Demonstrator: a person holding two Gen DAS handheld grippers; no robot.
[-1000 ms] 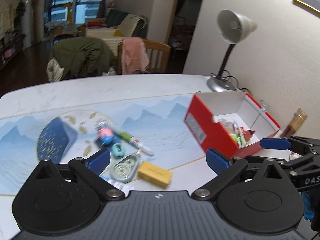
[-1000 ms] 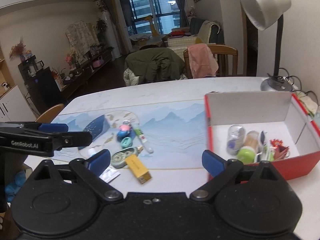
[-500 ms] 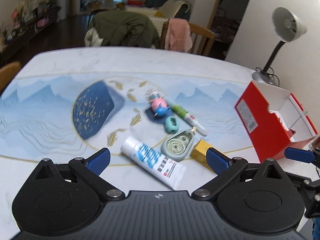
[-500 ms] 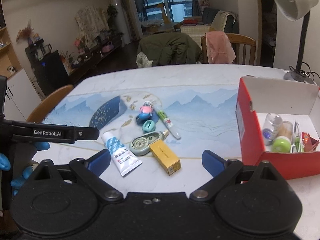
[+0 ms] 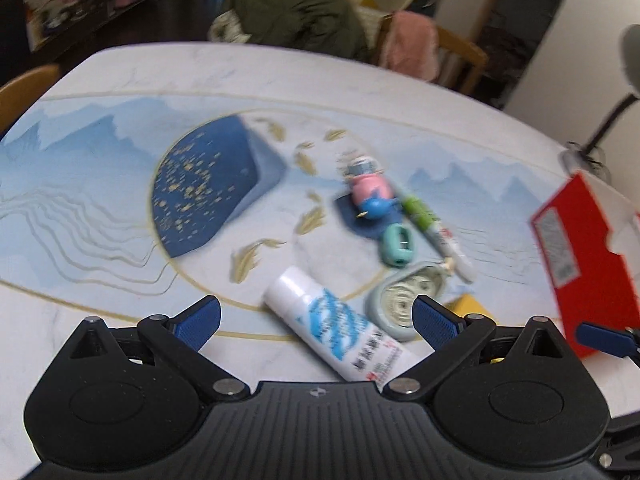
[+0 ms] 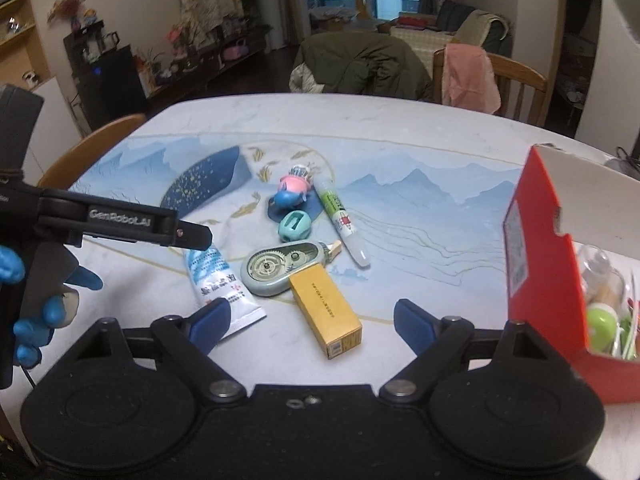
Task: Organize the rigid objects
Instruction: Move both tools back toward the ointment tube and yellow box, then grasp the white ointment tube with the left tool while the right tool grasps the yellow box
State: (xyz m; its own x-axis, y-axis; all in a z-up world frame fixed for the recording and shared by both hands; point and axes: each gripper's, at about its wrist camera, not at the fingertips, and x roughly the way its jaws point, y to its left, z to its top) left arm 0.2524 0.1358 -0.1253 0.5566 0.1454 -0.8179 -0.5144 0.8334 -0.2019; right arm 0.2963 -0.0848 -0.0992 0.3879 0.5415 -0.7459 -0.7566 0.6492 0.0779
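Loose items lie on the blue patterned mat: a white-and-blue tube [image 5: 336, 324] [image 6: 218, 280], a grey-green correction tape [image 5: 404, 300] [image 6: 282, 266], a yellow box [image 6: 326, 314], a teal sharpener [image 6: 294, 226], a pink-and-blue toy [image 6: 294, 190] and a green-and-white pen [image 6: 342, 220]. My left gripper [image 5: 316, 322] is open just above the tube. My right gripper [image 6: 310, 322] is open in front of the yellow box. A red box [image 6: 540, 248] at the right holds several items.
The left gripper's side [image 6: 120, 222] and a blue-gloved hand [image 6: 36, 300] show at the left in the right wrist view. Chairs [image 6: 488, 76] with clothes stand behind the table. A lamp base [image 5: 580, 158] sits at the far right edge.
Both grippers have swung left, away from the red box and toward the loose items. The tube now lies between my left gripper's fingers. The left view is blurred by motion.
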